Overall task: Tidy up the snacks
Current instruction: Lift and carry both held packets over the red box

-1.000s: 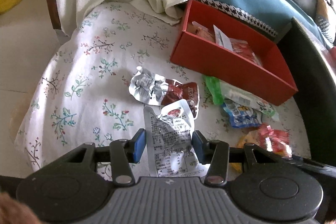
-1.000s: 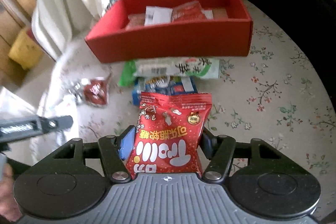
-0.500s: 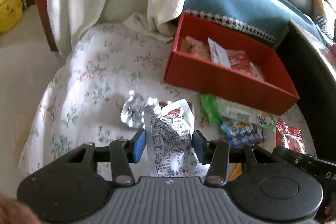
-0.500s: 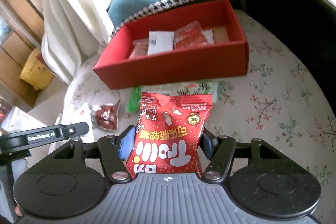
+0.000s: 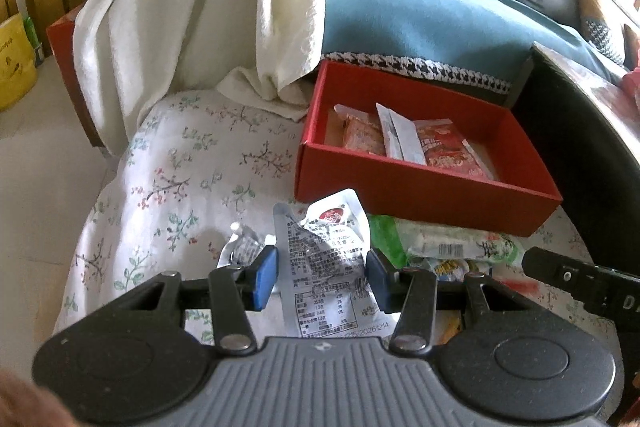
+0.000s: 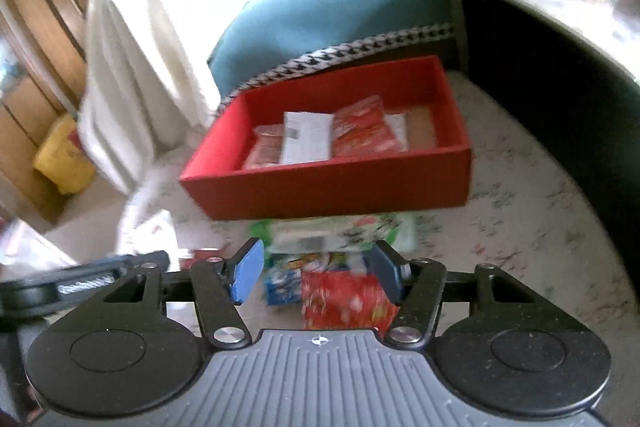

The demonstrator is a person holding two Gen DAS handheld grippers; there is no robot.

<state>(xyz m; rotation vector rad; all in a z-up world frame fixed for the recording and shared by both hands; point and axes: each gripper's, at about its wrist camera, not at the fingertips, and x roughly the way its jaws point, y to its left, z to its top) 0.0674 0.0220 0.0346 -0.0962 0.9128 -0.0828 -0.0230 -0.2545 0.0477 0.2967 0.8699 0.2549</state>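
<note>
My left gripper [image 5: 322, 279] is shut on a white snack pouch [image 5: 326, 267] with black print, held above the floral cloth just short of the red box [image 5: 420, 187]. The box holds several packets [image 5: 440, 147] and also shows in the right wrist view [image 6: 332, 183]. My right gripper [image 6: 316, 275] is open; the red snack bag [image 6: 344, 301] lies below it by the right finger, no longer gripped. A green-white packet [image 6: 340, 233] and a blue packet [image 6: 288, 283] lie between that gripper and the box.
A white towel [image 5: 192, 7] hangs behind the floral-covered surface [image 5: 180, 167]. A teal sofa cushion [image 5: 420, 15] lies behind the box. A dark table [image 6: 560, 47] stands at the right. A silver wrapper [image 5: 240, 247] lies by my left finger.
My right gripper has opened and the red snack bag has dropped out of it. Both grippers have risen and moved toward the red box; the left still holds the white pouch.
</note>
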